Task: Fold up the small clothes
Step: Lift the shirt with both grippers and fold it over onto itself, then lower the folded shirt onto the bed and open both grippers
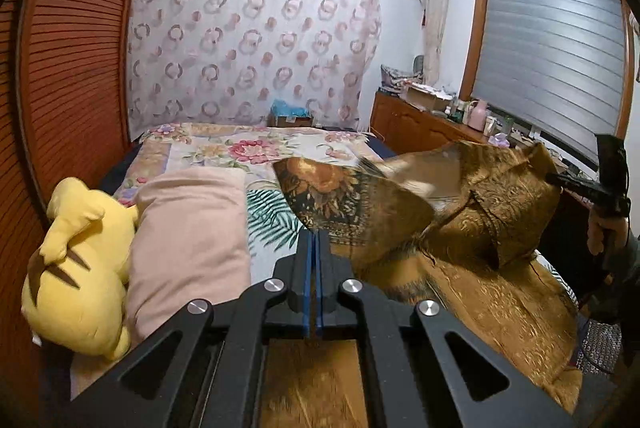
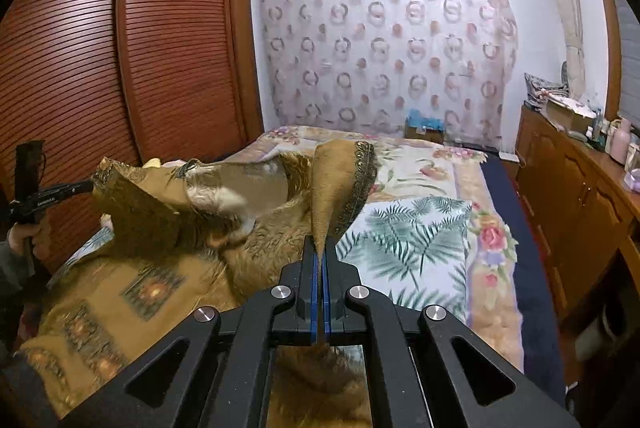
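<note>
A brown and gold patterned garment (image 1: 472,204) is held up over the bed between both grippers, its lower part draped on the bed. My left gripper (image 1: 315,234) is shut on one edge of it. My right gripper (image 2: 320,246) is shut on another edge of the garment (image 2: 340,180), which rises in a fold above the fingers. In the right wrist view the left gripper (image 2: 86,186) shows at the far left, pinching the cloth. In the left wrist view the right gripper (image 1: 554,179) shows at the far right.
The bed has a floral sheet (image 1: 256,152). A pink pillow (image 1: 192,244) and a yellow plush toy (image 1: 80,268) lie at its left. A louvred wooden wardrobe (image 2: 120,68) stands left; a wooden dresser (image 2: 580,188) with bottles stands right. A curtain (image 2: 384,48) hangs behind.
</note>
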### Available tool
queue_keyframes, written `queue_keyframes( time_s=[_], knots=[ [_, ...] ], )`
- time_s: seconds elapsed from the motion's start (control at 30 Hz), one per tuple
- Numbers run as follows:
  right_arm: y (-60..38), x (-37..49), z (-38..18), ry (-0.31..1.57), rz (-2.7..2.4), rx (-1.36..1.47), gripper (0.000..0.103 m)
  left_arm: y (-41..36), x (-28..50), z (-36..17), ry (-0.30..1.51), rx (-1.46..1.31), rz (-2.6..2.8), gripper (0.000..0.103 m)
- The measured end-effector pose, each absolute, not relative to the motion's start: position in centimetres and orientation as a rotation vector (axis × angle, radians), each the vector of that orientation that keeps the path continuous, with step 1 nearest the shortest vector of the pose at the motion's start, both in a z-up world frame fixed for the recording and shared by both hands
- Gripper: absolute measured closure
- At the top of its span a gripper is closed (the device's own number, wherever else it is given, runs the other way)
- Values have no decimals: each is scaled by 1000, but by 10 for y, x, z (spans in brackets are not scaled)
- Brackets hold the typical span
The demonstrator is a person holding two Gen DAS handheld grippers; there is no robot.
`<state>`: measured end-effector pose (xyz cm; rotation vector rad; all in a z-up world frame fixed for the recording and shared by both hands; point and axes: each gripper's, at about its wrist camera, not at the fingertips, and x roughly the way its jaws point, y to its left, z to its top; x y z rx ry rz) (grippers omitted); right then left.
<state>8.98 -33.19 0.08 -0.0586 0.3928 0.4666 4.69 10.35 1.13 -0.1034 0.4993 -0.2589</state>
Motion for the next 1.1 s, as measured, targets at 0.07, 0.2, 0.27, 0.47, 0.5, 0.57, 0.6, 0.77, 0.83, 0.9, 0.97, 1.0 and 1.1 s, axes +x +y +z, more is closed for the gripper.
queue_keyframes(
  time_s=[0.07, 0.2, 0.27, 0.47, 0.5, 0.57, 0.6, 0.77, 0.83, 0.9, 0.97, 1.0, 1.1],
  knots=[
    [-340, 69, -8, 410, 471, -50, 102, 105, 32, 10, 497, -106, -257, 101],
    [-352, 29, -18, 452, 468, -48, 102, 112, 9, 4, 510, -121, -253, 101],
    [-357, 3, -12, 471, 465, -50, 102, 115, 0, 0, 521, -126, -252, 101],
    [-371, -16, -36, 605, 470, -36, 102, 122, -18, -28, 621, -92, -238, 101],
    [-373, -16, -43, 629, 463, -41, 102, 125, -18, -33, 633, -96, -230, 101],
    [-376, -14, -55, 672, 447, -30, 102, 131, -17, -40, 656, -104, -206, 101],
    [-378, -14, -59, 683, 439, -29, 102, 135, -15, -44, 674, -105, -191, 101],
    [-384, -8, -47, 682, 412, -6, 101, 142, -20, -45, 681, -108, -155, 100],
    [-386, -10, -36, 654, 404, -28, 96, 146, -17, -39, 669, -96, -142, 81],
    [-384, -15, -26, 628, 362, -64, 92, 149, -13, -35, 659, -94, -140, 62],
    [-386, -14, -17, 612, 338, -85, 86, 151, -3, -33, 659, -95, -149, 51],
    [-385, -14, -16, 604, 331, -93, 79, 151, 2, -33, 661, -93, -145, 44],
    [-385, -1, -14, 601, 314, -108, 49, 150, 22, -34, 672, -72, -141, 27]
  ],
)
